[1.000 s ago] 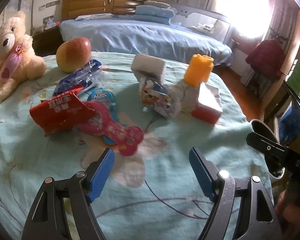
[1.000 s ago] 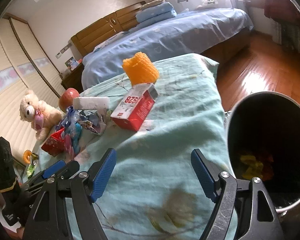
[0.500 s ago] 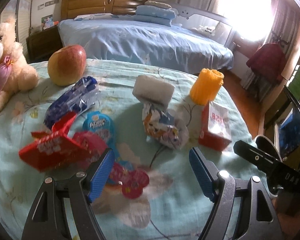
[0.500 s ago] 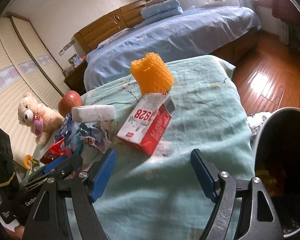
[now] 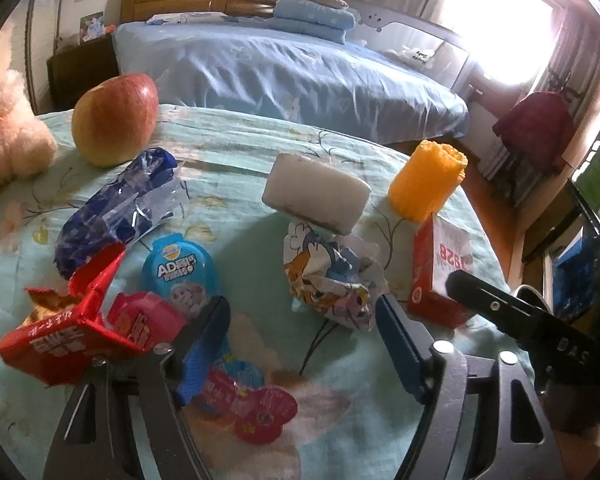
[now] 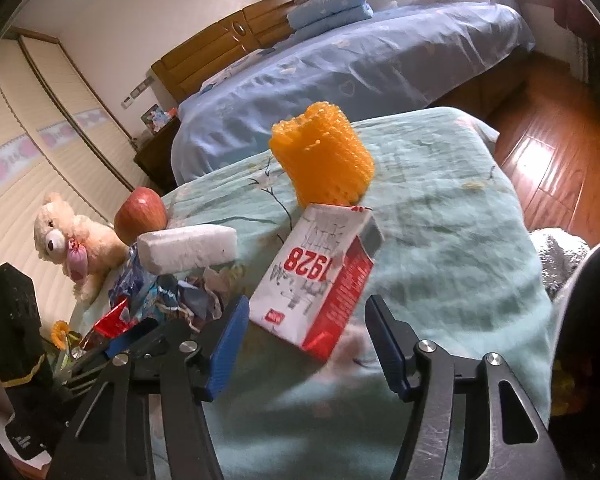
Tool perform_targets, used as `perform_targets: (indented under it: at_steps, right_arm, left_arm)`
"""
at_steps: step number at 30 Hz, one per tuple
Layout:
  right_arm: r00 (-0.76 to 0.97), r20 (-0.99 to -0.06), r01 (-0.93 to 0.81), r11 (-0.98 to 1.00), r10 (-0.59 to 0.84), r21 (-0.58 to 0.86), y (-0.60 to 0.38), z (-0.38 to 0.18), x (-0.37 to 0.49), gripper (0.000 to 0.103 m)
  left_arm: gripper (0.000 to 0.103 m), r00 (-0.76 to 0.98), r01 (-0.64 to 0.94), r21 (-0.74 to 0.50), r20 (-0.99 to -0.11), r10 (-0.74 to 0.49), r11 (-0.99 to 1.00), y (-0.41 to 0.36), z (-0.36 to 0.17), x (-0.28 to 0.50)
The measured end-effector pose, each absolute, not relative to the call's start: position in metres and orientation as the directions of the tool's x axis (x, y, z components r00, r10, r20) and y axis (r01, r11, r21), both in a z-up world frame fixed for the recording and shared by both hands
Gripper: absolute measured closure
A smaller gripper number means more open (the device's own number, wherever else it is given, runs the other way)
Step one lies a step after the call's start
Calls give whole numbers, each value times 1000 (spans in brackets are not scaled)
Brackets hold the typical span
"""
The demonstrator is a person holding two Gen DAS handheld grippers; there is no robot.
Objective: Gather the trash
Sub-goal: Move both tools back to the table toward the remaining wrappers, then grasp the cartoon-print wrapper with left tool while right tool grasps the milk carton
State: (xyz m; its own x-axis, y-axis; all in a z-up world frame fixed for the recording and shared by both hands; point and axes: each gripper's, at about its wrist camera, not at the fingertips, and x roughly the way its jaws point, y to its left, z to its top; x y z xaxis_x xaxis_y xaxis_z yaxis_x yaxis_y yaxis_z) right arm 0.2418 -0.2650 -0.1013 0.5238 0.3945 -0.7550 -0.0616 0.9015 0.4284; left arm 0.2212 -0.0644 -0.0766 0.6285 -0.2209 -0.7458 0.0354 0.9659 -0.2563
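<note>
Trash lies on a teal flowered cloth (image 5: 340,152). My left gripper (image 5: 300,344) hangs low over it, jaws closing; a crumpled cartoon wrapper (image 5: 328,280) sits just ahead of its fingertips, untouched, and a pink wrapper (image 5: 256,400) lies under the left finger. A red snack bag (image 5: 60,340), a blue lid (image 5: 180,272) and a blue wrapper (image 5: 116,208) lie to the left. My right gripper (image 6: 306,344) is also closing, with the near end of a red and white box (image 6: 320,276) between its pads, gaps on both sides.
A white foam block (image 5: 316,196) rests on the cartoon wrapper, with an orange foam net (image 6: 324,160) behind the box. An apple (image 5: 114,120) and a teddy bear (image 6: 72,240) sit at the far left. A dark bin (image 6: 592,280) stands off the right edge; a bed lies behind.
Both grippers have moved forward and lower toward the trash, and their jaws have narrowed. The box now reaches between the right pads; the bin has slid to the right edge.
</note>
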Motion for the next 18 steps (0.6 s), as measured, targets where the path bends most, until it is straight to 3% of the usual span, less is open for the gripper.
perform_targets:
  at_steps: [3,5,13,18]
  right_arm:
    - [514,-756,-57,896,405,441,-264,-106,248,42]
    - [509,-756,-55,892,412,449,-264,-109,252,42]
    - [501,-747,-44,875,436,481,-269,-111,254,49]
    - [495,-741,-33,862,454,506,-269,-112,252,45]
  left_arm:
    - [50,616,57,-271,-748,-248,961,-65,-82,229]
    - [66,611,77,-287,-743,-273,955,-66,-84,233]
    - [73,626,101,-291,-724,-288,951,-64,-84,228]
    - [73,632,106,-301,-715,-298,948,-60,-80,213]
